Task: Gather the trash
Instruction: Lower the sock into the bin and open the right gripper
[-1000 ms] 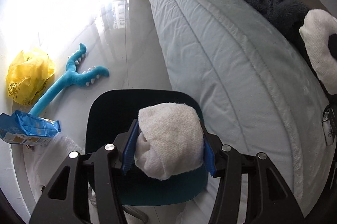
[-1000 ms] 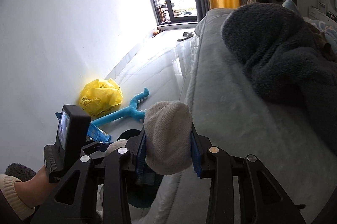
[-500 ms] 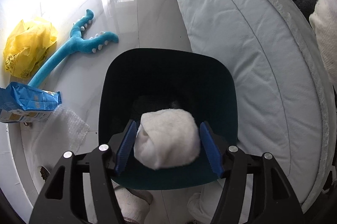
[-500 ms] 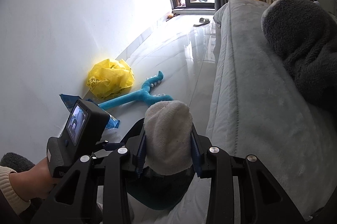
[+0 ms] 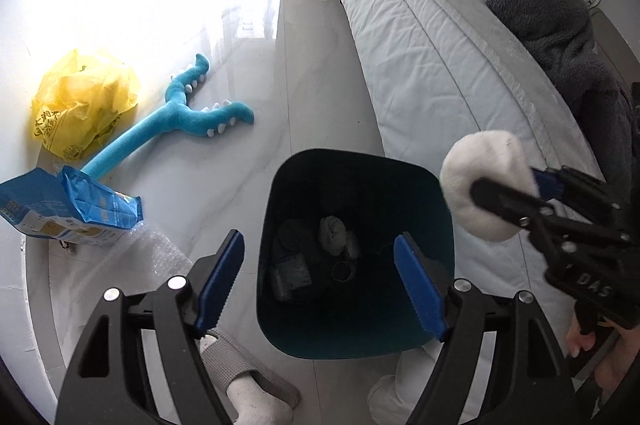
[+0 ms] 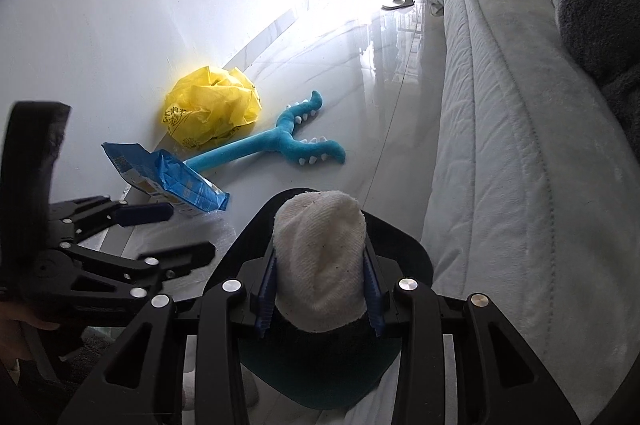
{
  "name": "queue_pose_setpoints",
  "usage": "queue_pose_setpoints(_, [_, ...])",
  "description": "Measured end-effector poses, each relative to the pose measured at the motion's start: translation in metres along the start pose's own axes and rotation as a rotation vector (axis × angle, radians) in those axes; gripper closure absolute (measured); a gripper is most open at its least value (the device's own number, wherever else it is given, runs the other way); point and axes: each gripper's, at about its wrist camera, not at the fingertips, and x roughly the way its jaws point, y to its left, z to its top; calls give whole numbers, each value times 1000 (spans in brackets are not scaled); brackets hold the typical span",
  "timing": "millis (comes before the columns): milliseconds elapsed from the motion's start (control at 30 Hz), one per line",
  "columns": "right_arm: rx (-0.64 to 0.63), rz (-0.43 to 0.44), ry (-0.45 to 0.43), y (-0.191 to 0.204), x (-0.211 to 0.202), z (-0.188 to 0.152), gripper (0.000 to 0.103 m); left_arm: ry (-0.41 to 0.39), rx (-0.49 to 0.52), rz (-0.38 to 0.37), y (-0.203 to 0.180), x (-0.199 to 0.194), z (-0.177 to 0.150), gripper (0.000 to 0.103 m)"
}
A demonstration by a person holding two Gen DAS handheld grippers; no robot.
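Note:
A dark teal trash bin (image 5: 280,225) stands on the floor beside the bed; a pale cloth wad (image 5: 333,230) and other scraps lie in its bottom. My left gripper (image 5: 320,277) is open and empty, right above the bin's mouth. My right gripper (image 6: 320,287) is shut on a white cloth wad (image 6: 320,257) and holds it over the bin's rim (image 6: 404,241). In the left wrist view that wad (image 5: 486,185) hangs at the bin's right edge, by the bed.
A yellow plastic bag (image 5: 80,109), a blue snack bag (image 5: 72,213), a blue plush toy (image 5: 180,121) and bubble wrap (image 5: 152,265) lie on the floor to the left. The grey bed (image 5: 440,65) runs along the right. My slippered feet (image 5: 256,397) stand by the bin.
My left gripper has opened and its white cloth wad has dropped into the bin. My right gripper has moved with its wad over the bin's rim.

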Motion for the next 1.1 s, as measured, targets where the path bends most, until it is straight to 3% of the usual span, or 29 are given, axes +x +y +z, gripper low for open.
queue_pose_setpoints(367, [10,20,142,17,66,-11,63,-189,17,4,22,-55,8,23])
queue_pose_setpoints(867, [-54,-7,323,31,121,-38,63,-334,14,-66,24,-106,11,22])
queue_pose_setpoints(1100, [-61,-29,405,30,135,-51,39,-397,21,-84,21,-125,11,21])
